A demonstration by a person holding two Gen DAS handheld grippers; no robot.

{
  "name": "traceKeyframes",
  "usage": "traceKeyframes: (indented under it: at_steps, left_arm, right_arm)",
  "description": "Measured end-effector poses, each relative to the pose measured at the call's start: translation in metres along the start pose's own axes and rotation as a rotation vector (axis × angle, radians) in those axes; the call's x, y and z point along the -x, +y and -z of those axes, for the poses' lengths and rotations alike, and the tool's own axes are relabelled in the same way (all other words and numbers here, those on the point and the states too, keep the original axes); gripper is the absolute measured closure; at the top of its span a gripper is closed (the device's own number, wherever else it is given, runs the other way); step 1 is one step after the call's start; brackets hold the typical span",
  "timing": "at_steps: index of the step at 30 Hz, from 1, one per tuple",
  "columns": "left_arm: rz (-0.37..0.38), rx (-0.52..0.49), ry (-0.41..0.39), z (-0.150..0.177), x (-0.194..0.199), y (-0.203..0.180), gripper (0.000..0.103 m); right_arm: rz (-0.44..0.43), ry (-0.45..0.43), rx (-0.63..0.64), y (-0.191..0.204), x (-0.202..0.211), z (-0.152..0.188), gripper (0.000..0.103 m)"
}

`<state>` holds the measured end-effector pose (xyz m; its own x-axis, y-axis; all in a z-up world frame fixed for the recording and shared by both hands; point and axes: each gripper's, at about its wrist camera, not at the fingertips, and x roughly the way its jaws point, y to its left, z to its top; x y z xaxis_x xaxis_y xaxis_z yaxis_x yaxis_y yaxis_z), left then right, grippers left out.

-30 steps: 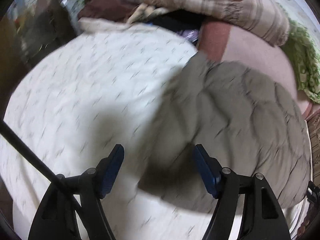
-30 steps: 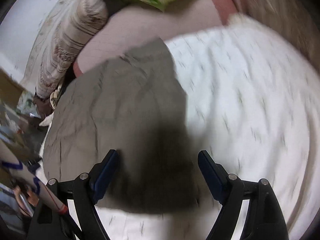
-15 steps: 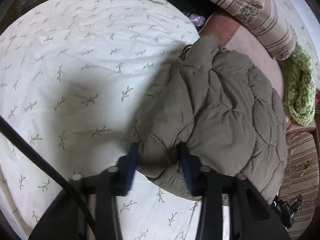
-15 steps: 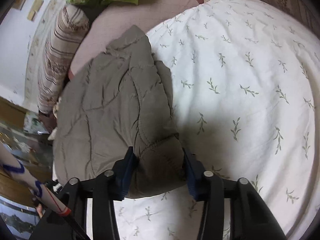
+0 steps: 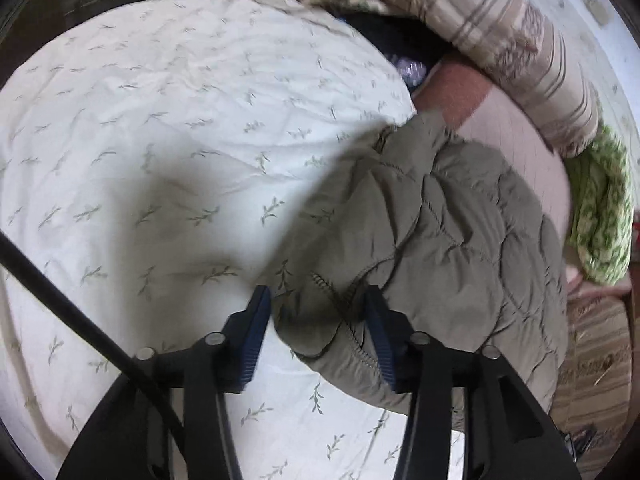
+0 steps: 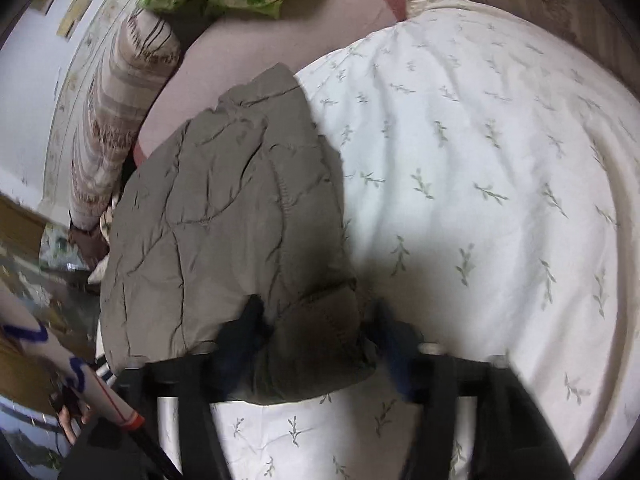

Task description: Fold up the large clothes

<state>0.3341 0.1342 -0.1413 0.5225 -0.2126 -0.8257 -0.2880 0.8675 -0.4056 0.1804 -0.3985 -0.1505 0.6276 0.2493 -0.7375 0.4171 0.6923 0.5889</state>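
Two grippers work the near edge of one olive quilted jacket (image 5: 460, 232), which lies folded in a thick bundle on the leaf-print white duvet (image 5: 168, 140), toward its edge next to the bare pinkish mattress sheet (image 5: 516, 136). Seen from the left wrist, the jacket fills the 1 to 4 o'clock part of the view, and the left gripper (image 5: 320, 332) straddles its stitched near corner at 6 o'clock; the jaws have just been opening and now stand partly spread, the corner between them with a visible gap on the left side, so nothing looks pinched. Seen from the right wrist, the jacket runs from 12 down to 6 o'clock, and the right gripper (image 6: 316, 344) has likewise just been opening, its blurred fingers wide on either side of the bulky folded end, apparently free of it. Judging by this, the fold has been laid and is being let go. To do it well, both pairs of jaws should clear the fabric fully before lifting away, since a snagged seam would drag the layers open; a light pat to flatten the puffy bundle may help
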Motion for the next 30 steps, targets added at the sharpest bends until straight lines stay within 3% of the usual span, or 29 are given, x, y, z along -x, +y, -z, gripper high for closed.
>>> traceKeyframes:
  at_steps: [1,3,5,8,11,14,17,20,24,26,27,28,29,30]
  left_arm:
    - [-0.015,-0.014,-0.028,0.006,0.009,-0.001,0.051]
    - [-0.036,-0.042,-0.048,0.018,0.022,-0.002,0.035]
    - [-0.008,-0.019,-0.039,0.034,0.03,0.002,0.026]
    - [0.107,0.109,0.035,0.055,0.023,0.011,0.025]
    - [0.192,0.187,0.121,0.059,0.0,0.008,0.025]
    - [0.156,0.264,0.08,0.048,-0.016,0.01,0.025]
    - [0.173,0.351,0.05,0.04,-0.026,0.021,0.022]
    - [0.221,0.43,0.043,0.036,-0.036,0.026,0.021]
    - [0.32,0.486,0.095,0.033,-0.058,0.024,0.021]
    - [0.345,0.524,0.115,0.033,-0.064,0.027,0.023]
    - [0.342,0.517,0.118,0.031,-0.065,0.025,0.03]
    - [0.336,0.501,0.114,0.029,-0.063,0.023,0.033]
    - [0.334,0.49,0.107,0.028,-0.061,0.021,0.041]
    - [0.33,0.469,0.093,0.028,-0.056,0.018,0.05]
  right_arm:
    - [-0.035,-0.022,-0.03,-0.004,0.009,0.003,0.021]
    - [-0.087,-0.044,-0.07,-0.012,0.02,0.013,0.013]
    - [-0.111,-0.004,-0.105,-0.015,0.018,0.028,0.008]
    - [-0.184,0.099,-0.164,-0.017,-0.004,0.044,0.007]
    - [-0.219,0.113,-0.19,-0.016,-0.016,0.043,0.007]
    - [-0.211,0.1,-0.2,-0.014,-0.029,0.034,0.007]
    - [-0.242,0.096,-0.286,-0.028,-0.039,0.033,0.007]
    - [-0.289,0.104,-0.357,-0.04,-0.046,0.03,0.007]
    - [-0.283,0.115,-0.329,-0.037,-0.052,0.024,0.007]
    - [-0.265,0.123,-0.302,-0.034,-0.055,0.023,0.015]
    - [-0.263,0.12,-0.3,-0.035,-0.055,0.021,0.019]
    - [-0.266,0.117,-0.301,-0.036,-0.055,0.019,0.029]
    - [-0.279,0.113,-0.3,-0.036,-0.055,0.017,0.041]
    - [-0.288,0.109,-0.295,-0.036,-0.054,0.015,0.047]
